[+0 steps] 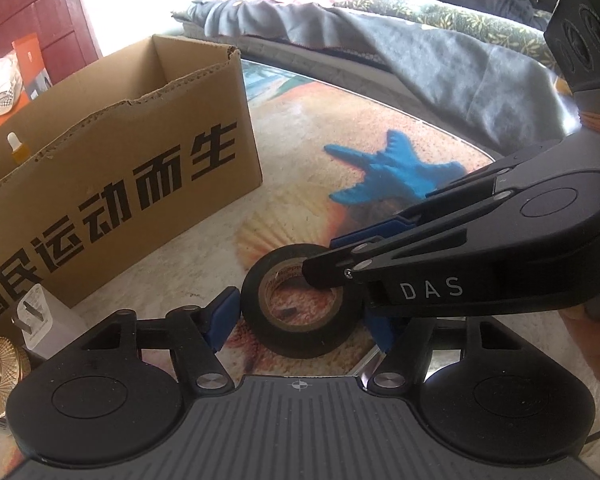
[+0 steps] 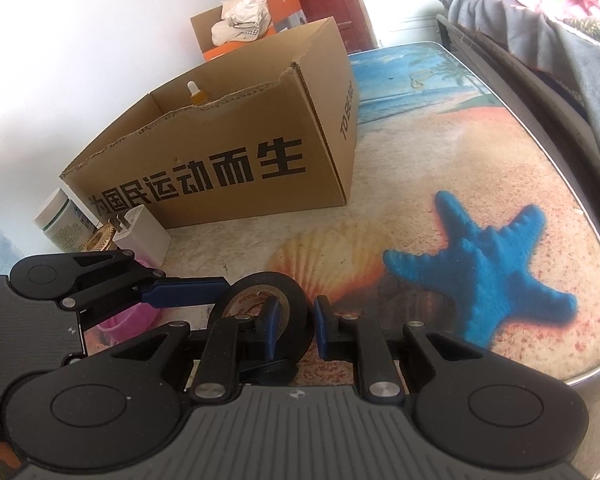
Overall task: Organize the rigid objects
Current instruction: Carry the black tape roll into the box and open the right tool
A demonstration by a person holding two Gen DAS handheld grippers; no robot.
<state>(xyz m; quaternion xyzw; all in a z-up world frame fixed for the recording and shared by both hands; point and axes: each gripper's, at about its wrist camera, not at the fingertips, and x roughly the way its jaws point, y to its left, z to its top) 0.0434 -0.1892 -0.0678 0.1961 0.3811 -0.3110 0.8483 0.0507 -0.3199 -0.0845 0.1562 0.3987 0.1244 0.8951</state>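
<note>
roll of tape pinched through its wall, second set of jaws closing in

the roll of black tape (image 1: 300, 300) stands tilted on edge on the beach-print surface (image 2: 440, 168), in front of the cardboard box (image 2: 236, 152). the right gripper (image 2: 294, 322) holds it narrowly: one blue pad sits inside the cardboard core, the other outside against the black winding, so the jaws are clamped across the ring's wall. the left gripper (image 1: 296, 322) has its jaws about half open, one pad on each side of the roll. its left pad looks just beside the winding, and the other is hidden behind the right gripper's finger, so i cannot tell whether either one presses yet.

the roll looks light and stiff, a dense ring that should not crush. its outer winding is smooth and probably a bit slick, and held on edge it could pivot between the pads. the wall pinch through the core looks the surer hold; a grip across the full width would need both pads square on the rim.

a small bottle (image 2: 198, 96) already stands in the box, while a white charger (image 2: 144, 236), a gold disc (image 2: 100, 240) and a white jar (image 2: 62, 220) wait beside it.
</note>
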